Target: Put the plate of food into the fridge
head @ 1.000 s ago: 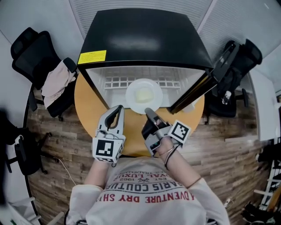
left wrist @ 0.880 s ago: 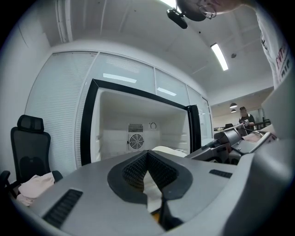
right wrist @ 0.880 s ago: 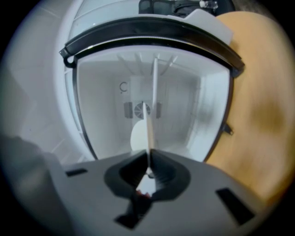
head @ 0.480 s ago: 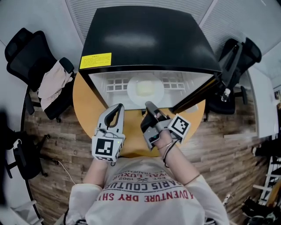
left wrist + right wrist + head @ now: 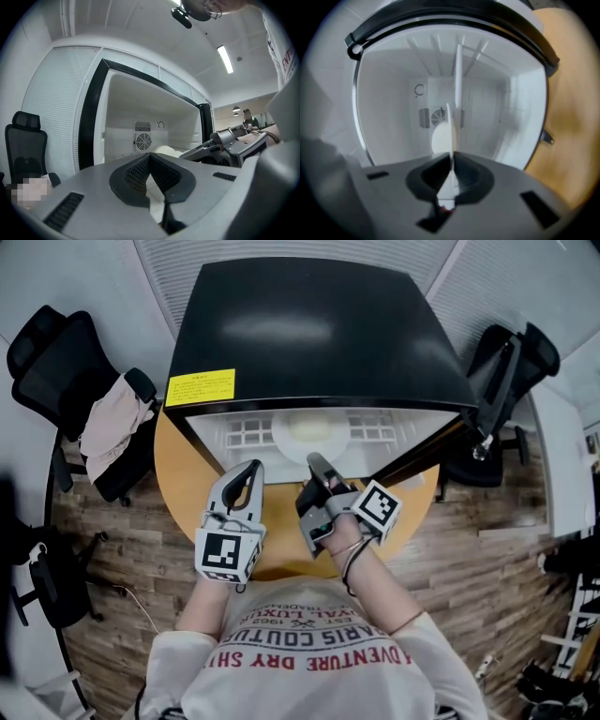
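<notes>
The left gripper (image 5: 247,471) hovers over the round table (image 5: 180,470), just in front of the open fridge (image 5: 309,329), with its jaws together and nothing between them. The plate (image 5: 284,432) with pale food (image 5: 310,431) is inside the fridge's white compartment, above the grid shelf (image 5: 246,434); contact with the shelf cannot be made out. The right gripper (image 5: 315,461) reaches to the opening, its jaws narrow and clamped on the plate's near rim.

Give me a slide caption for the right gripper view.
The right gripper, shut on a white plate by its rim, holds it edge-on at the open fridge.
</notes>
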Tool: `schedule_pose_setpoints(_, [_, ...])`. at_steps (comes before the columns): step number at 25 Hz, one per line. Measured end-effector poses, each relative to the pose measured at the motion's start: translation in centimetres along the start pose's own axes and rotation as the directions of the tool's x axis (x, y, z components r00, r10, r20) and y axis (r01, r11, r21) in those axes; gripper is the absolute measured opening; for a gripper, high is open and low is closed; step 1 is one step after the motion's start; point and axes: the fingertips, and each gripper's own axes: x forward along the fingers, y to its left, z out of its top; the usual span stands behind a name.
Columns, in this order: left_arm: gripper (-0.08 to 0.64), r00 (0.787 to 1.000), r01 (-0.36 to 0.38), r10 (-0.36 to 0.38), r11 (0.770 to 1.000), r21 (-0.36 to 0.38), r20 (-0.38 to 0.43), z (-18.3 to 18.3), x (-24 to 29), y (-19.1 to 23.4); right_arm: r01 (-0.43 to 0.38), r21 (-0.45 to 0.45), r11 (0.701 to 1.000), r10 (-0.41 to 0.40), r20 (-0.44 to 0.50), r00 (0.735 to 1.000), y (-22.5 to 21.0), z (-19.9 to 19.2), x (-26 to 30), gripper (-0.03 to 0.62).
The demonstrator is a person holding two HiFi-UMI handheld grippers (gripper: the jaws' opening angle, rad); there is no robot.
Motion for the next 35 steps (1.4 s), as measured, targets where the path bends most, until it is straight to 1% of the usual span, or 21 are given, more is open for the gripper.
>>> schedule_pose_setpoints(2, [0.026, 1.000, 0.001, -0.001, 1.000, 0.001, -0.001, 0.0, 0.4, 0.0, -0.014, -0.005, 1.000, 0.014, 0.000, 1.000, 0.4, 0.3, 0.5, 0.041])
schedule_pose_setpoints(5, [0.026, 1.000, 0.003, -0.003, 1.000, -0.003, -0.007, -0.1, 0.8, -0.1, -0.026, 0.001, 1.000, 0.026, -0.011, 1.000, 0.4, 0.5, 1.0, 0.060])
schedule_pose_setpoints(8, [0.026, 1.000, 0.005, -0.005, 1.000, -0.023, -0.019, -0.5, 1.1, -0.2, -0.015, -0.005, 1.000, 0.015, -0.024, 1.000, -0.1, 0.6, 1.3, 0.110])
schedule_pose_setpoints(10, [0.026, 1.000, 0.005, -0.005, 1.000, -0.023, -0.020, -0.6, 1.2, -0.3, -0.011, 0.003, 1.000, 0.011, -0.028, 1.000, -0.5, 0.7, 1.5, 0.146])
schedule_pose_setpoints(12, [0.026, 1.000, 0.004, -0.004, 1.000, -0.023, -0.018, -0.6, 1.3, -0.3, -0.010, 0.007, 1.000, 0.011, -0.030, 0.999, -0.7, 0.8, 1.7, 0.163])
schedule_pose_setpoints(14, [0.026, 1.000, 0.003, -0.004, 1.000, -0.023, -0.016, -0.6, 1.2, -0.4, -0.003, -0.001, 1.000, 0.003, -0.030, 1.000, -0.8, 0.9, 1.9, 0.163])
schedule_pose_setpoints(18, [0.026, 1.000, -0.001, 0.001, 1.000, -0.024, -0.015, -0.7, 1.0, -0.4, 0.014, -0.045, 0.999, -0.015, -0.036, 0.999, -0.7, 1.0, 2.0, 0.169])
schedule_pose_setpoints(24, [0.026, 1.000, 0.001, -0.002, 1.000, -0.024, -0.024, -0.9, 0.7, -0.1, 0.011, -0.031, 0.999, -0.012, -0.025, 1.000, -0.6, 0.9, 1.8, 0.169])
schedule_pose_setpoints(28, [0.026, 1.000, -0.002, 0.001, 1.000, -0.020, -0.031, -1.0, 0.6, 0.2, 0.006, -0.082, 0.997, -0.010, -0.052, 0.999, -0.3, -0.3, 0.7, 0.167])
schedule_pose_setpoints(30, [0.026, 1.000, -0.005, 0.004, 1.000, -0.023, -0.029, -0.9, 0.5, 0.2, 0.018, -0.117, 0.993, -0.026, -0.073, 0.997, -0.4, -1.0, -0.2, 0.157])
schedule_pose_setpoints(31, [0.026, 1.000, -0.007, 0.006, 1.000, -0.026, -0.028, -0.8, 0.4, 0.1, 0.031, -0.141, 0.989, -0.043, -0.085, 0.995, -0.5, -1.2, -0.7, 0.126])
schedule_pose_setpoints(32, [0.026, 1.000, -0.008, 0.007, 1.000, -0.029, -0.026, -0.7, 0.4, -0.1, 0.048, -0.174, 0.984, -0.065, -0.095, 0.993, -0.7, -1.4, -1.2, 0.057])
schedule_pose_setpoints(33, [0.026, 1.000, -0.011, 0.010, 0.999, -0.032, -0.026, -0.6, 0.3, -0.4, 0.065, -0.214, 0.975, -0.089, -0.103, 0.991, -0.8, -1.4, -1.6, 0.040])
schedule_pose_setpoints(35, [0.026, 0.999, -0.019, 0.018, 0.999, -0.038, -0.037, -0.8, 0.1, -0.8, 0.080, -0.309, 0.948, -0.120, -0.113, 0.986, -0.6, -1.5, -2.4, 0.035])
